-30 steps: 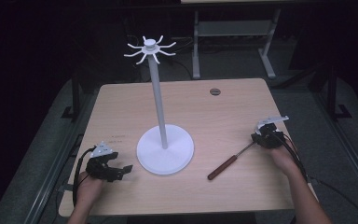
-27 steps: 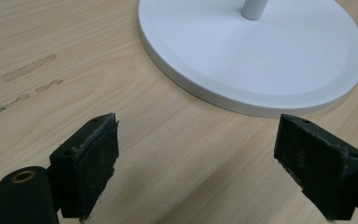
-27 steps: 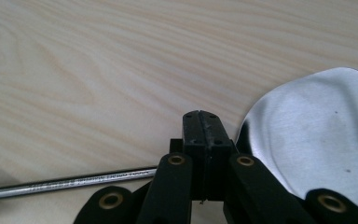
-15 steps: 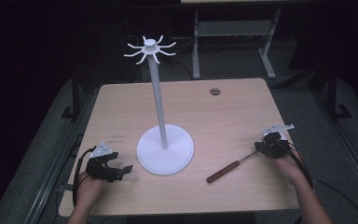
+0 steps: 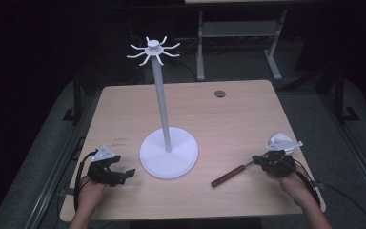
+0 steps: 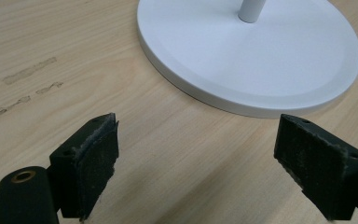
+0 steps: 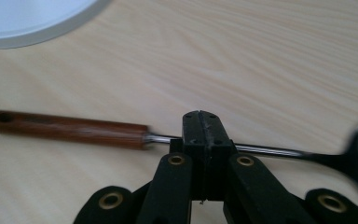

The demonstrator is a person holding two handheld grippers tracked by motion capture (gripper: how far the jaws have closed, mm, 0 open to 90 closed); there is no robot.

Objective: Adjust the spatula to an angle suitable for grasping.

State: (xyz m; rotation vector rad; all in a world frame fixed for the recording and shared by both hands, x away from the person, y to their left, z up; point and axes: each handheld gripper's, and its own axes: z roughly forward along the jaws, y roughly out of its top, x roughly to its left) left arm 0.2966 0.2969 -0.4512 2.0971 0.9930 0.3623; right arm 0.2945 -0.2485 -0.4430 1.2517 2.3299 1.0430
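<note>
Right gripper (image 7: 200,122) clamped on metal shank of wooden-handled spoon (image 7: 65,127), handle left of fingers, bowl right; mid-shank hold probably for balance. Left gripper (image 6: 196,163) jaws wide apart, idle, white hook stand (image 6: 279,56) base just beyond fingertips.

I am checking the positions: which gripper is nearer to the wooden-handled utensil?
The right gripper: its jaws are shut on the metal shaft of the wooden-handled utensil. The left gripper is open, on the far side of the white stand base.
</note>
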